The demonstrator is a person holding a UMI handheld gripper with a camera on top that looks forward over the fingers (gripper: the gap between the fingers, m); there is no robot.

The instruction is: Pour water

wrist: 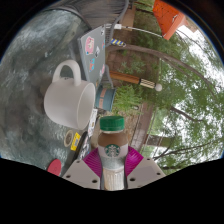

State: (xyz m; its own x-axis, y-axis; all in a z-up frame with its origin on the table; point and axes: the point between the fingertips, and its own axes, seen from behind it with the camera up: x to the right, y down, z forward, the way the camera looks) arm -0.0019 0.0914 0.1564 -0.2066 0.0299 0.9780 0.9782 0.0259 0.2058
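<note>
My gripper [111, 168] is shut on a glass bottle [111, 150] with a green mermaid logo label and a gold-brown cap; both magenta pads [92, 160] press its sides. The view is rolled far over, so the bottle is tilted. A white mug [70, 97] with a handle sits on the grey round table [30, 70] just beyond the bottle's cap, its open mouth facing the bottle. No water stream shows.
A pale blue tray or box [90, 50] with a pink item lies on the table behind the mug. Small yellow and red objects [70, 140] lie near the fingers. Trees, greenery and a wooden structure [150, 80] fill the far side.
</note>
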